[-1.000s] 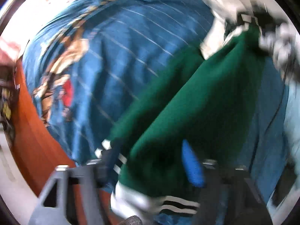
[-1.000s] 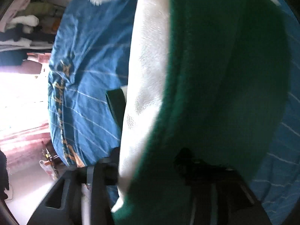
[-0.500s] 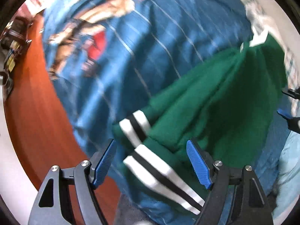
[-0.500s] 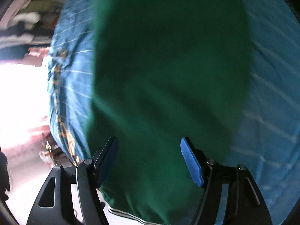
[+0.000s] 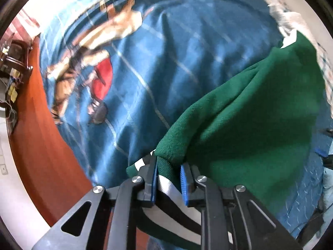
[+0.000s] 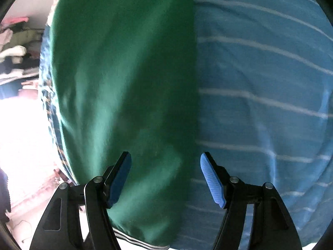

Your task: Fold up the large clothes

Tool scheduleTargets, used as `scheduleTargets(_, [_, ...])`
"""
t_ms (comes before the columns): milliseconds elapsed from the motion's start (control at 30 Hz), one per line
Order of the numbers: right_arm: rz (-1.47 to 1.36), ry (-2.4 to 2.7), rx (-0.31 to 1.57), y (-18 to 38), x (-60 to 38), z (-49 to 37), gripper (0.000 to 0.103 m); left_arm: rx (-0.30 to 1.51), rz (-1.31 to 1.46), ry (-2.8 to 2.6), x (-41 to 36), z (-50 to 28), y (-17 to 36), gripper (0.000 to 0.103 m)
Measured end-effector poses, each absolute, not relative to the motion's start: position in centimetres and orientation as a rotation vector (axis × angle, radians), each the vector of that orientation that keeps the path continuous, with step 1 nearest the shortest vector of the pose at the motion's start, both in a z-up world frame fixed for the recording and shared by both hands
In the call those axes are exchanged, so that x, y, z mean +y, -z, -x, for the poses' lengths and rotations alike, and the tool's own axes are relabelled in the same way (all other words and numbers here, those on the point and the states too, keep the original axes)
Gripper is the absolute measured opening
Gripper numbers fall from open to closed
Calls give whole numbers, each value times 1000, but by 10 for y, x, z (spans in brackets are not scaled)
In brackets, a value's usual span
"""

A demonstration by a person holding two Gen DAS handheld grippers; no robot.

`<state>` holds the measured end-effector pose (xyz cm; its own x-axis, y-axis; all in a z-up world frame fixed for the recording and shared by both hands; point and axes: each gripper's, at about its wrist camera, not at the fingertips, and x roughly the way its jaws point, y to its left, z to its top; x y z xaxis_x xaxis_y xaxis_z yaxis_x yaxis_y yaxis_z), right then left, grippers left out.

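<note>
A dark green fleece garment (image 5: 249, 125) with a black-and-white striped hem (image 5: 166, 189) lies bunched on a blue bed cover (image 5: 166, 52). My left gripper (image 5: 168, 166) points down and is shut on the hem at the garment's near corner. In the right wrist view the same garment (image 6: 124, 83) lies flat over the left half of the picture, with the blue striped cover (image 6: 260, 83) to its right. My right gripper (image 6: 165, 160) hovers over the garment's right edge, open wide, with its blue pads clear of the cloth.
A reddish-brown wooden surface (image 5: 37, 135) runs along the bed's left side, with dark furniture (image 5: 12, 62) beyond it. Shelves of stacked clothes (image 6: 14, 48) stand at the far left. A pale patterned cloth (image 5: 291, 16) lies at the cover's far right.
My left gripper sank onto the striped hem and its jaws closed on it. My right gripper moved right across the green garment, so the garment's right edge and the blue cover now show.
</note>
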<state>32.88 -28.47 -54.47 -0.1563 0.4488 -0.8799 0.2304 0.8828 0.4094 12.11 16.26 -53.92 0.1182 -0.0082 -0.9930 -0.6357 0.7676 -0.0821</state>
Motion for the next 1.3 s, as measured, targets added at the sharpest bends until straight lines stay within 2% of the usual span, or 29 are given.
scheduleTargets(33, [-541, -224, 1712, 544, -290, -334, 78, 1392, 579, -501, 163, -122, 542, 17])
scheduleTargets(67, [-567, -240, 1658, 544, -298, -345, 88, 1395, 577, -505, 163, -125, 545, 17])
scheduleTargets(100, [-582, -252, 1620, 545, -305, -355, 89, 1396, 571, -510, 162, -126, 545, 18])
scheduleTargets(233, [-641, -328, 1507, 572, -325, -401, 89, 1385, 579, -532, 165, -125, 543, 18])
scheduleTargets(400, [-845, -413, 1510, 633, -329, -446, 89, 1396, 569, -544, 162, -126, 544, 20])
scheduleTargets(433, [-872, -435, 1476, 635, -327, -449, 84, 1396, 566, -541, 159, -128, 544, 20])
scheduleTargets(500, [-877, -455, 1460, 635, -323, -450, 29, 1398, 558, -534, 159, -130, 546, 20])
scheduleTargets(600, [-952, -405, 1387, 620, -335, -430, 17, 1416, 539, -520, 162, -137, 544, 20])
scheduleTargets(733, [-1088, -318, 1279, 574, -374, -381, 16, 1428, 527, -461, 169, -158, 535, 19])
scheduleTargets(833, [-1181, -159, 1234, 541, -427, -311, 16, 1437, 440, -359, 173, -190, 529, 19])
scheduleTargets(1000, [-1261, 137, 1262, 498, -498, -155, 16, 1470, 196, -129, 162, -260, 535, 20])
scheduleTargets(1100, [-1264, 304, 1321, 502, -525, -72, 18, 1496, 83, -41, 147, -287, 542, 22])
scheduleTargets(1133, [-1265, 343, 1350, 513, -529, -51, 20, 1498, 57, -30, 143, -292, 542, 24])
scheduleTargets(1200, [-1223, 376, 1468, 543, -526, -30, 41, 1507, 54, -38, 138, -298, 536, 25])
scheduleTargets(1300, [-1228, 367, 1587, 563, -526, -23, 60, 1474, 164, -98, 144, -289, 512, 32])
